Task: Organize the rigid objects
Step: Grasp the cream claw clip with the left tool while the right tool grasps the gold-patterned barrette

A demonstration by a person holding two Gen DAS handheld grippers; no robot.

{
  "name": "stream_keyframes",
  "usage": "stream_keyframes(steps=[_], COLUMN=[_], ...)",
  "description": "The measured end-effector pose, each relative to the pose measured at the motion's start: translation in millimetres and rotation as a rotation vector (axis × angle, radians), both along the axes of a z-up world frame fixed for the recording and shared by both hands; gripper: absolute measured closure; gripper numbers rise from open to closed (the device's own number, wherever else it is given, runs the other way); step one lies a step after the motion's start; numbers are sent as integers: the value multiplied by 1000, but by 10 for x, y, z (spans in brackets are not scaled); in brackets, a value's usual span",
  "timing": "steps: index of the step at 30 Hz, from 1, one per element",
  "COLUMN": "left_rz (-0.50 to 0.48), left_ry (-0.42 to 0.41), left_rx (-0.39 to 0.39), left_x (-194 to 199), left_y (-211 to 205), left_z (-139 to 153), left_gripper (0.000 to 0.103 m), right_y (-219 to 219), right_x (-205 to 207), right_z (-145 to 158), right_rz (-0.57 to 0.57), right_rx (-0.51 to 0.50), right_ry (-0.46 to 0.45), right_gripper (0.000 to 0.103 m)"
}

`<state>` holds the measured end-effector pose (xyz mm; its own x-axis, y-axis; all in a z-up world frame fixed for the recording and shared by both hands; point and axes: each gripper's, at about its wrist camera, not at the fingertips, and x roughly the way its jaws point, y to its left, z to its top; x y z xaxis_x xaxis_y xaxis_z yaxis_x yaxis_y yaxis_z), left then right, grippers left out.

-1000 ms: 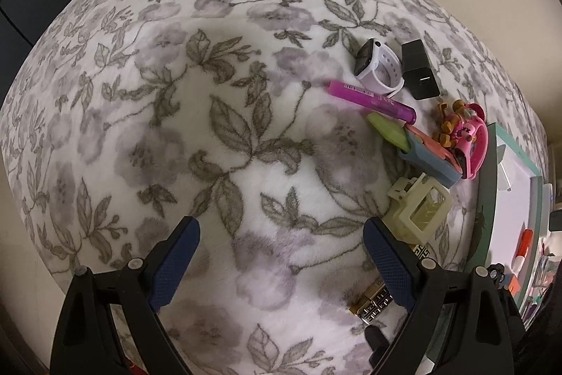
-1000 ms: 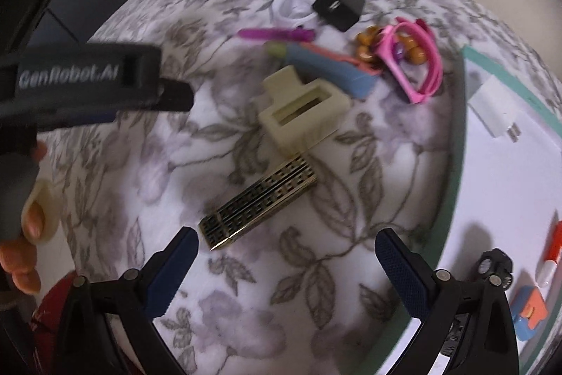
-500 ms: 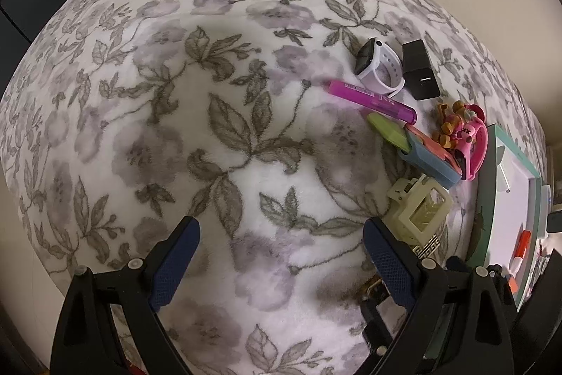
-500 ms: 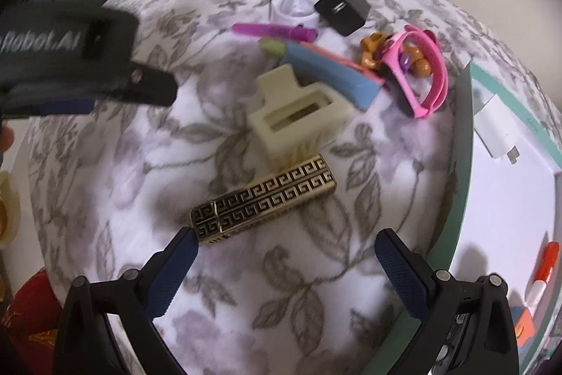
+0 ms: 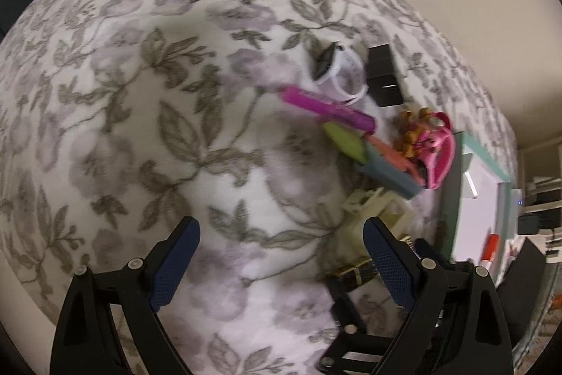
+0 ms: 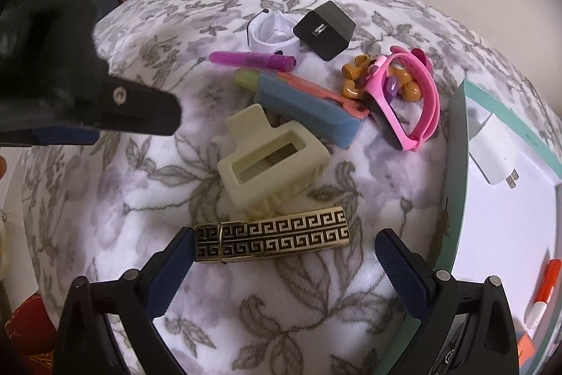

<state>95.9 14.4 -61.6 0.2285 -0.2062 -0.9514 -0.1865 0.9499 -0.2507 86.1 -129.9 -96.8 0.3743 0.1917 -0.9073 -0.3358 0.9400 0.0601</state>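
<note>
A gold bar with a black key pattern (image 6: pixel 272 236) lies crosswise on the floral cloth, just in front of my open right gripper (image 6: pixel 284 273), whose fingers stand at its two ends. Behind it rest a cream hair claw (image 6: pixel 272 160), a blue case (image 6: pixel 305 109), a magenta marker (image 6: pixel 253 60), a pink band (image 6: pixel 414 101), a white watch (image 6: pixel 272 32) and a black cube (image 6: pixel 325 28). My left gripper (image 5: pixel 281 266) is open over bare cloth; the claw (image 5: pixel 383 217) sits by its right finger. The same marker (image 5: pixel 326 108) shows there, blurred.
A teal-rimmed white tray (image 6: pixel 456 171) stands at the right, holding a white plug (image 6: pixel 495 153) and an orange-capped marker (image 6: pixel 542 290). The left gripper's body (image 6: pixel 70 83) crosses the right wrist view at upper left. A wall runs behind the table.
My right gripper has come down and forward onto the gold bar, which now lies level between the fingertips. The left gripper shifted, its view now blurred, with the objects nearer its right finger.
</note>
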Motion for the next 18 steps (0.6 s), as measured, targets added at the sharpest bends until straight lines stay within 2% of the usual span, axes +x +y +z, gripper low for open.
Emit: stream_keyframes(steps=[9,14,18], left_rz=[-45,-71,-98], left_ry=[-25,-22,-25], left_rx=[-48,-39,-38], left_x=[142,176,215], left_y=[-202,-282,-381], left_z=[-48,-122,-173], left_gripper=[9,10,22], right_y=[-145,-167,-150], right_x=[174,210,164], right_z=[-6,-17,-10], right_rz=[-27,-13,-6], right_rx=[14,9,9], right_ry=[-5,-5,-5], right_gripper=[19,19,19])
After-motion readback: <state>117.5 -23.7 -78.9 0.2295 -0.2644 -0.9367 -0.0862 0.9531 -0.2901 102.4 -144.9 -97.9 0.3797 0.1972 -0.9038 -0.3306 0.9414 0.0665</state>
